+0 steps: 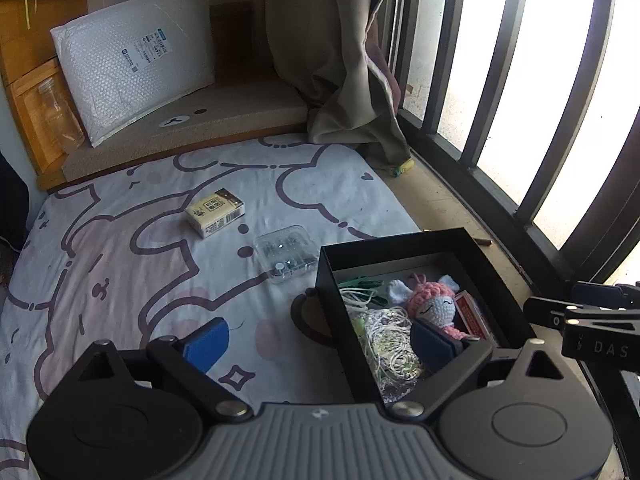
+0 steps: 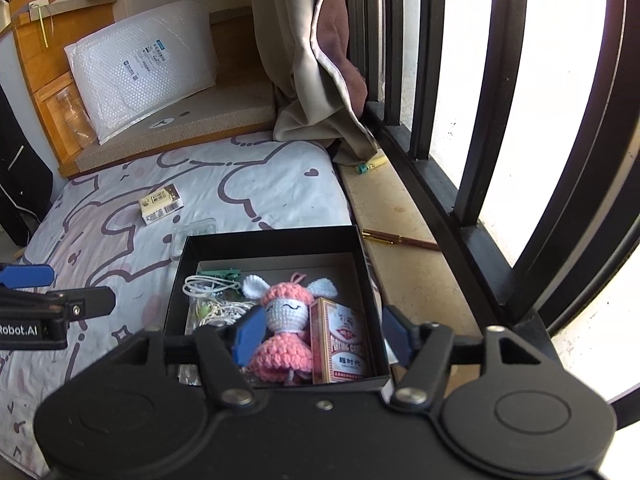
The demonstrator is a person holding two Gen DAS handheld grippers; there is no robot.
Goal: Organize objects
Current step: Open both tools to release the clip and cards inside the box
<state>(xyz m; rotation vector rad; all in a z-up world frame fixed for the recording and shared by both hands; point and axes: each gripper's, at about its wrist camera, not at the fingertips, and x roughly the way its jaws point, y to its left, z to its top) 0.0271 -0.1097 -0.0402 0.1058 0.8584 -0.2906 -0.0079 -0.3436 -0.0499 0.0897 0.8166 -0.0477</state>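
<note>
My left gripper (image 1: 324,344) is matte black up front with a ribbed grey housing behind it, a small white logo stamped at the centre of the ribs. Two round black discs flank the base, and silver pivot screws pin the black linkage arms. Its fingers (image 1: 210,342) wear blue pads. The right gripper (image 2: 322,334) has the same build — black body, twin discs, silver screws, blue-padded fingers (image 2: 250,334) — though its housing reads plain black with one small centre screw. Seen side-on from each other's cameras, the bodies carry white lettering: "DAS" on one, "Robot.AI" on the other.
</note>
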